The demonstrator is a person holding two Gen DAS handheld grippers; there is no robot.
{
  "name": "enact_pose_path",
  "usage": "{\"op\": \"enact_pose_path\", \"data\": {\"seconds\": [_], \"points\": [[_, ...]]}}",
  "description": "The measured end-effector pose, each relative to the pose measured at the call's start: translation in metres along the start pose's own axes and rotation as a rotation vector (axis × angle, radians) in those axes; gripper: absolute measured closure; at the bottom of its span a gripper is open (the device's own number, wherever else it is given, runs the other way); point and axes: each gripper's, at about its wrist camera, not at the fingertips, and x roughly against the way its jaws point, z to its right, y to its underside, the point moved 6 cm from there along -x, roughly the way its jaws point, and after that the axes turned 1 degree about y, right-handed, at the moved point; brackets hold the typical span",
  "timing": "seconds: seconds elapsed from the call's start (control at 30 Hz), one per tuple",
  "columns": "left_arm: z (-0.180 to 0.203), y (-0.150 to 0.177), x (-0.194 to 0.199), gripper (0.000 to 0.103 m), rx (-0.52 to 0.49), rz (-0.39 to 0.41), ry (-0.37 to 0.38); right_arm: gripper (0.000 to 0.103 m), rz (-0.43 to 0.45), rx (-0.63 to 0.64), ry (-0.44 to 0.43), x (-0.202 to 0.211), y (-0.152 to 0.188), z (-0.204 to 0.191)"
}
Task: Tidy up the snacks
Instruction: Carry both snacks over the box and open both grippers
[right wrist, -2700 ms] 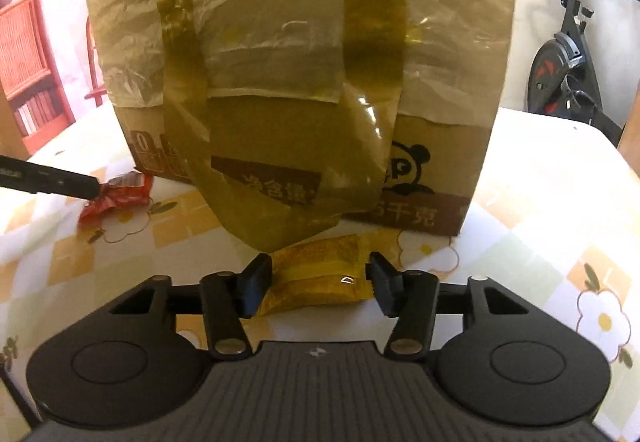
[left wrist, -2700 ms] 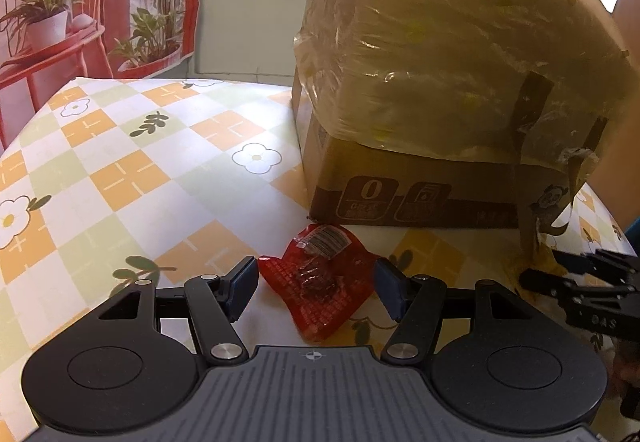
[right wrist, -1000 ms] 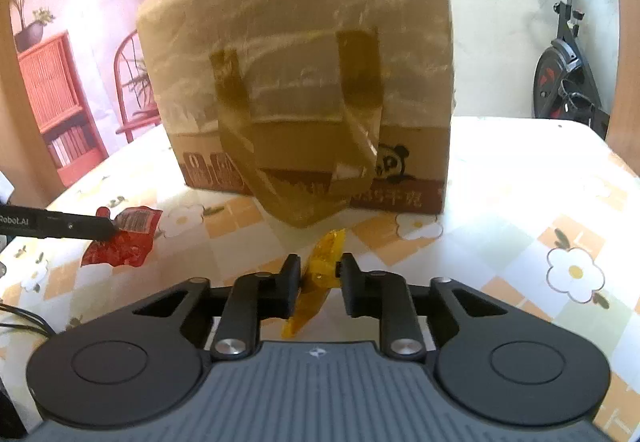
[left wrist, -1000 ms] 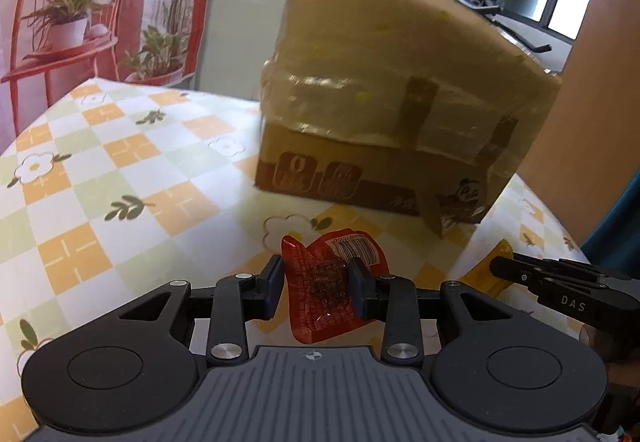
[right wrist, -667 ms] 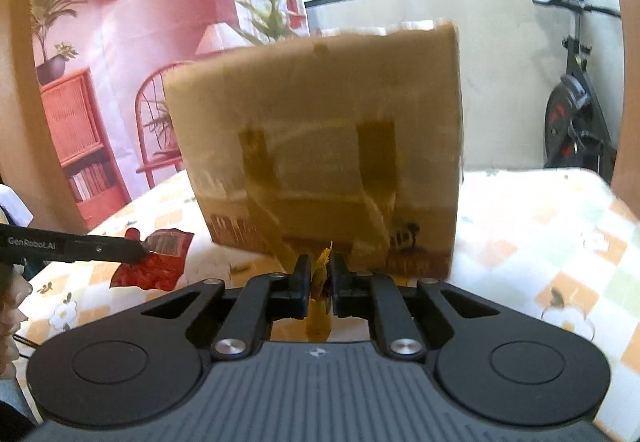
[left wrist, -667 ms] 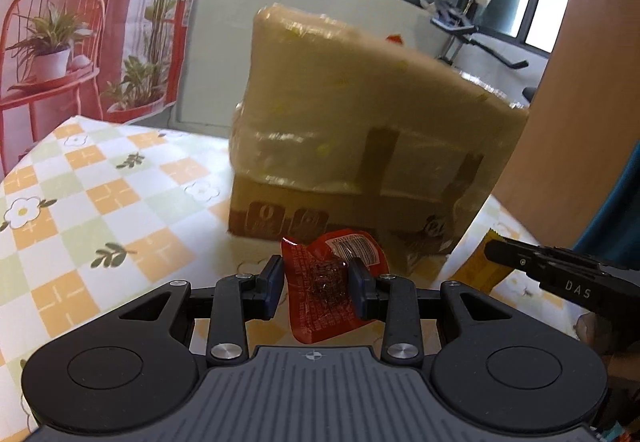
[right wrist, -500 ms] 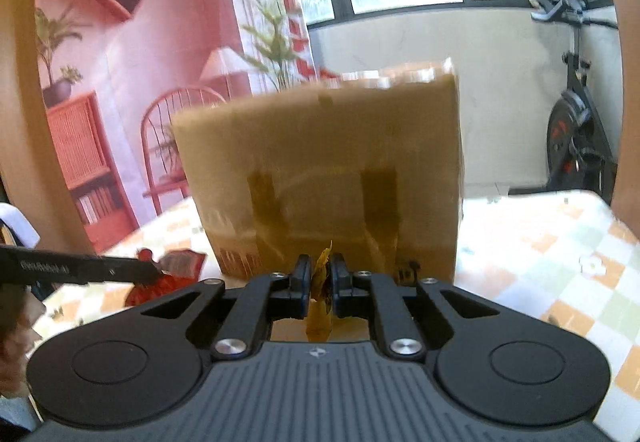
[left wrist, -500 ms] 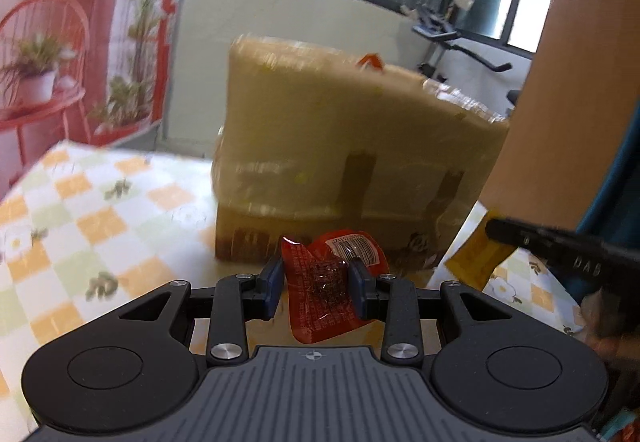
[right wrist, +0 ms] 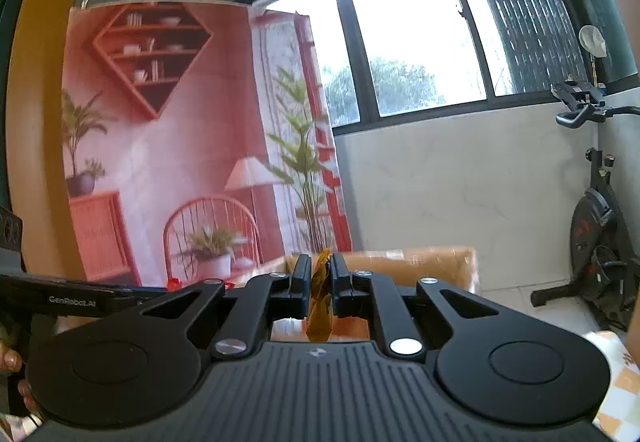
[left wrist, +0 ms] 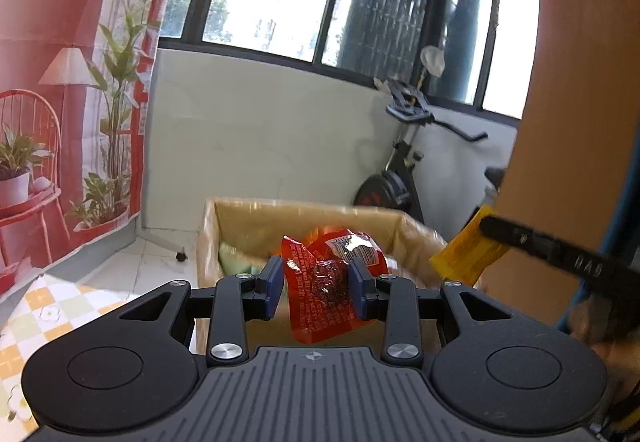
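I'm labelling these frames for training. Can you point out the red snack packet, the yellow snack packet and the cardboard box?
red snack packet (left wrist: 320, 294): left wrist view, crinkled middle between the pads.
yellow snack packet (left wrist: 466, 256): left wrist view, its flat face.
cardboard box (left wrist: 304, 213): left wrist view, inner far wall.

Open box (left wrist: 304, 217) on table (left wrist: 36, 306), exercise bike (left wrist: 404, 177) behind, right.

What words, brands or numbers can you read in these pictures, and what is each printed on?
"GenRobot.AI": side of the left claw, seen from the right wrist.
Letters on the right claw: upside down, unclear.
Barcode label on the red snack packet: too blurred to read.
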Motion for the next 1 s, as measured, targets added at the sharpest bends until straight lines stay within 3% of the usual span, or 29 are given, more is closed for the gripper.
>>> {"op": "enact_pose_path", "data": {"seconds": [0.23, 0.37, 0.47, 0.57, 0.63, 0.7, 1.0], "points": [[-0.01, -0.008, -0.041, 0.066, 0.003, -0.032, -0.043, 0.092, -0.029, -0.147, 0.001, -0.051, -0.002, 0.02], [-0.022, 0.003, -0.059, 0.066, 0.013, -0.076, -0.069, 0.092, -0.102, -0.199, 0.047, -0.074, 0.011, 0.039], [-0.026, 0.011, -0.068, 0.065, 0.002, -0.111, -0.095, 0.089, -0.153, -0.168, 0.104, -0.081, 0.019, 0.05], [-0.03, 0.011, -0.066, 0.055, -0.029, -0.138, -0.104, 0.08, -0.188, -0.043, 0.184, -0.082, 0.022, 0.046], [-0.029, 0.008, -0.063, 0.033, -0.06, -0.136, -0.112, 0.068, -0.206, 0.027, 0.209, -0.081, 0.025, 0.041], [-0.026, 0.004, -0.057, 0.017, -0.098, -0.124, -0.148, 0.055, -0.21, 0.072, 0.234, -0.079, 0.025, 0.035], [-0.025, -0.007, -0.025, 0.013, -0.104, -0.135, -0.151, 0.015, -0.186, 0.106, 0.242, -0.056, 0.016, 0.012]]}}
